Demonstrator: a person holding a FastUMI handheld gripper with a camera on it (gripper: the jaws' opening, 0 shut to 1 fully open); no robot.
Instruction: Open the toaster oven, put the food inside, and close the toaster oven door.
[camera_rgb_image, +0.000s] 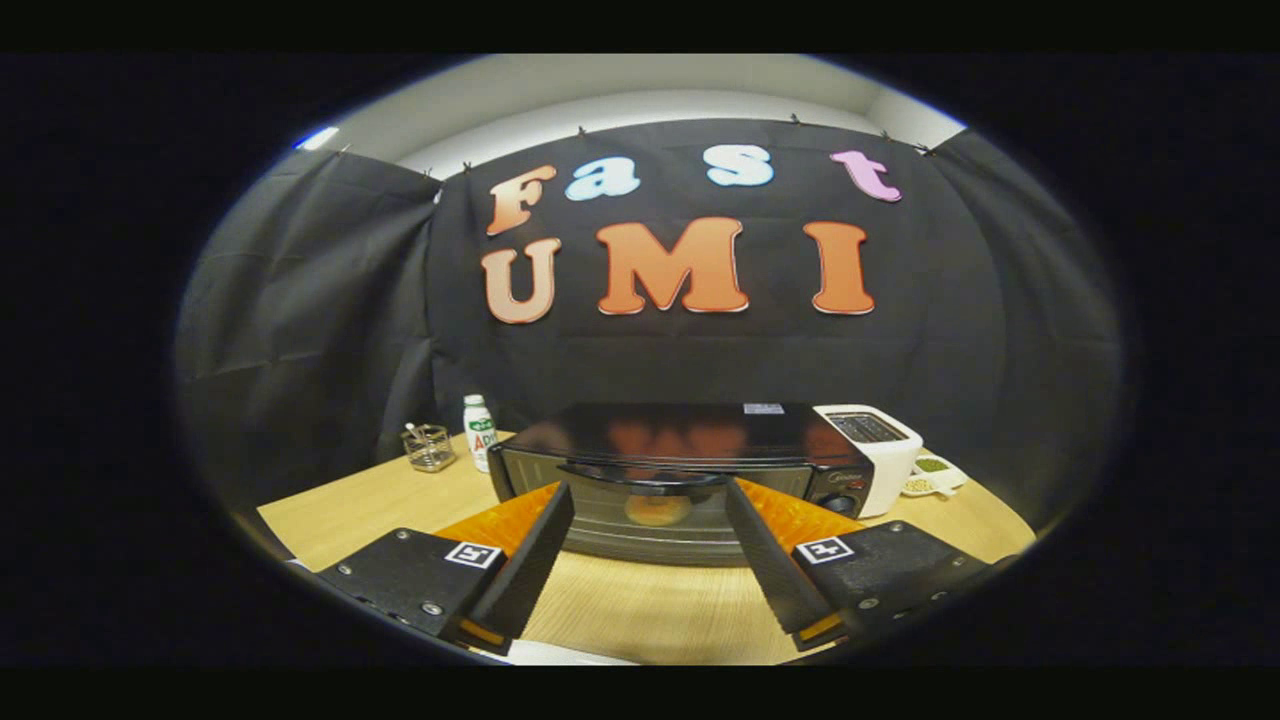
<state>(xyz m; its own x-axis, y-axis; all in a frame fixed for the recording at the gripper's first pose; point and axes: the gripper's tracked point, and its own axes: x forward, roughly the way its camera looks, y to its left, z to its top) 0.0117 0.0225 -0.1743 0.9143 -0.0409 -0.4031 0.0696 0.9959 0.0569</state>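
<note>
A black toaster oven (680, 470) stands on the wooden table just ahead of my fingers, with its glass door closed. Through the glass I see a round, pale brown piece of food (657, 510) inside. The door handle (642, 474) runs along the top of the door. My gripper (650, 500) is open, its fingers spread wide to either side of the door's middle, with nothing between them. The fingertips seem to stop a little short of the glass.
A white pop-up toaster (875, 450) stands against the oven's right side, with small dishes of green stuff (932, 472) beyond it. Left of the oven are a white bottle (480, 432) and a glass jar (430, 447). The wooden table (640, 610) stretches under my fingers.
</note>
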